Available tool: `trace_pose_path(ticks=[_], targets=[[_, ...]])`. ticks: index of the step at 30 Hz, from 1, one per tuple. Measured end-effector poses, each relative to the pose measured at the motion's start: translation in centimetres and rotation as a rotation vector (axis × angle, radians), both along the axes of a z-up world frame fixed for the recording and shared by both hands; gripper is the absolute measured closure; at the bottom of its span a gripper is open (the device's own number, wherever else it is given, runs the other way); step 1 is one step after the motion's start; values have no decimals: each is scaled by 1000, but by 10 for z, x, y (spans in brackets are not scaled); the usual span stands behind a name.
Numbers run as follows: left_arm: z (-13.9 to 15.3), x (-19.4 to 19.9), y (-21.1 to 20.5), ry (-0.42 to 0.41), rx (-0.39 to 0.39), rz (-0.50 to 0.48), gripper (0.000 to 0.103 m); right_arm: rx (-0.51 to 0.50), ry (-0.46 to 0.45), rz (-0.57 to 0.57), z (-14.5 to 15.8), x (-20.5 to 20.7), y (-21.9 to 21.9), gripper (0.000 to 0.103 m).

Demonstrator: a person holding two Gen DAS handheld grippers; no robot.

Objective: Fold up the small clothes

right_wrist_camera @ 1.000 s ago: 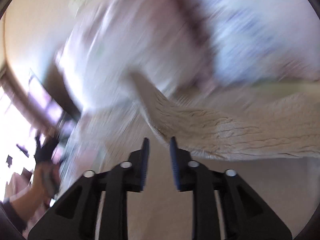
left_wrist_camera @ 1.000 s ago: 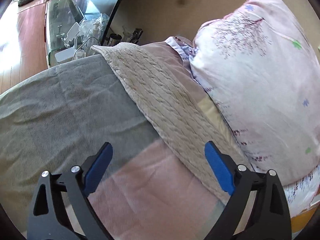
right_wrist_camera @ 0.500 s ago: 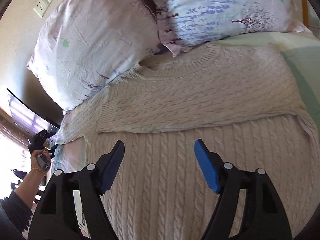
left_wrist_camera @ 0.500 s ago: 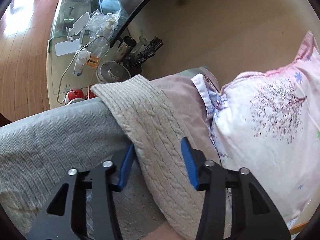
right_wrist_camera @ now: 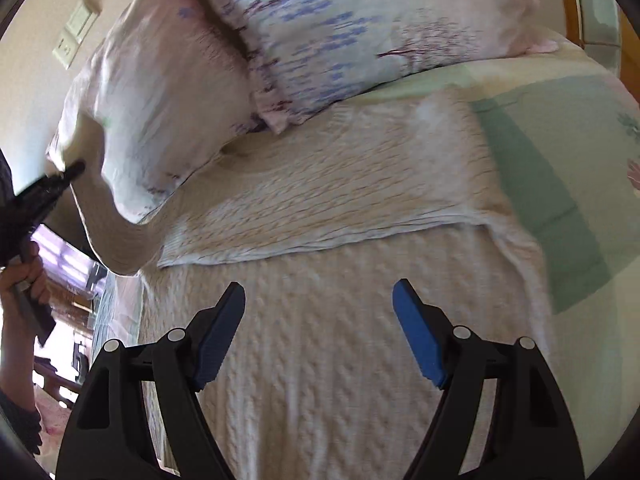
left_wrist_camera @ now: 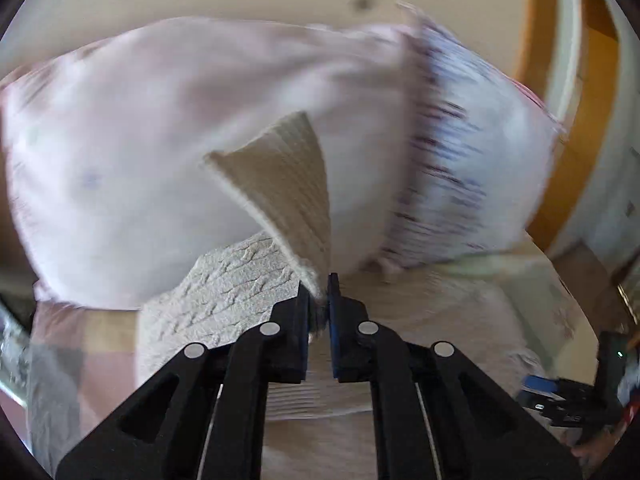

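A cream cable-knit sweater lies flat on the bed, its right sleeve folded across the chest. My left gripper is shut on the left sleeve's cuff and holds it raised above the sweater, in front of the pillows. In the right wrist view that gripper shows at the far left with the sleeve hanging from it. My right gripper is open and empty, hovering over the sweater's body.
Two floral pillows lean at the head of the bed against a beige wall. A pale green and cream bedspread lies to the right of the sweater. A wooden bed frame stands at the right.
My left gripper closed on the left sleeve's cuff and lifted it up and toward the sweater's body. My right gripper stayed open above the sweater.
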State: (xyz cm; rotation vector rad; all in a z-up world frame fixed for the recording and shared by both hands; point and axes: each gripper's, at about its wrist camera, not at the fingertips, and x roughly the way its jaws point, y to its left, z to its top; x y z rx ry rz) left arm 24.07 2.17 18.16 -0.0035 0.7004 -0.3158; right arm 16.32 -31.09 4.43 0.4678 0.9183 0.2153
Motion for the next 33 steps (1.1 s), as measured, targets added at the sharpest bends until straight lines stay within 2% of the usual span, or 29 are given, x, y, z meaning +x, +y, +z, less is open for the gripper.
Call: trace_pose_path(ticks=[1, 2, 4, 5, 7, 8, 10, 11, 14, 17, 19, 20, 21, 22, 23, 25, 26, 29, 31, 33], targets=[[-9, -1, -37, 26, 1, -72, 79, -3, 4, -7, -2, -1, -7, 25], [-24, -1, -75, 71, 27, -139, 74, -11, 10, -15, -3, -2, -15, 25], [-50, -7, -103, 149, 74, -167, 73, -21, 16, -26, -2, -8, -33, 25], [-58, -14, -95, 169, 63, -146, 73, -21, 9, -35, 0, -16, -45, 25], [-67, -34, -55, 186, 22, -49, 47, -24, 12, -63, 1, -33, -69, 25], [-71, -46, -31, 194, 10, 6, 42, -17, 31, -81, -2, -41, -83, 26], [-85, -71, 18, 249, 6, 112, 40, 31, 91, -115, -11, -59, -105, 28], [-93, -82, 38, 286, 3, 147, 40, 79, 126, -129, -19, -69, -116, 33], [-121, -121, 88, 414, -76, 236, 40, 174, 210, -116, -37, -89, -124, 39], [-145, -156, 108, 509, -185, 261, 42, 220, 280, -66, -51, -101, -116, 47], [-152, -176, 109, 523, -213, 260, 51, 273, 302, -37, -58, -113, -108, 49], [-152, -186, 105, 514, -227, 253, 52, 314, 324, -15, -62, -118, -104, 57], [-153, -193, 100, 530, -254, 240, 60, 354, 351, 3, -66, -124, -100, 61], [-152, -201, 100, 534, -271, 236, 68, 382, 374, 19, -70, -128, -96, 70], [-154, -206, 96, 546, -287, 231, 72, 405, 395, 34, -73, -133, -91, 80], [-158, -217, 90, 575, -314, 231, 85, 440, 435, 67, -80, -140, -81, 89], [-159, -222, 89, 579, -333, 232, 85, 452, 442, 79, -81, -142, -77, 91], [-162, -226, 89, 595, -366, 243, 95, 504, 415, 93, -75, -140, -70, 94], [-160, -219, 92, 607, -432, 240, 96, 556, 367, 95, -66, -132, -71, 95], [-147, -202, 99, 566, -478, 220, 96, 627, 277, 82, -49, -115, -80, 95]])
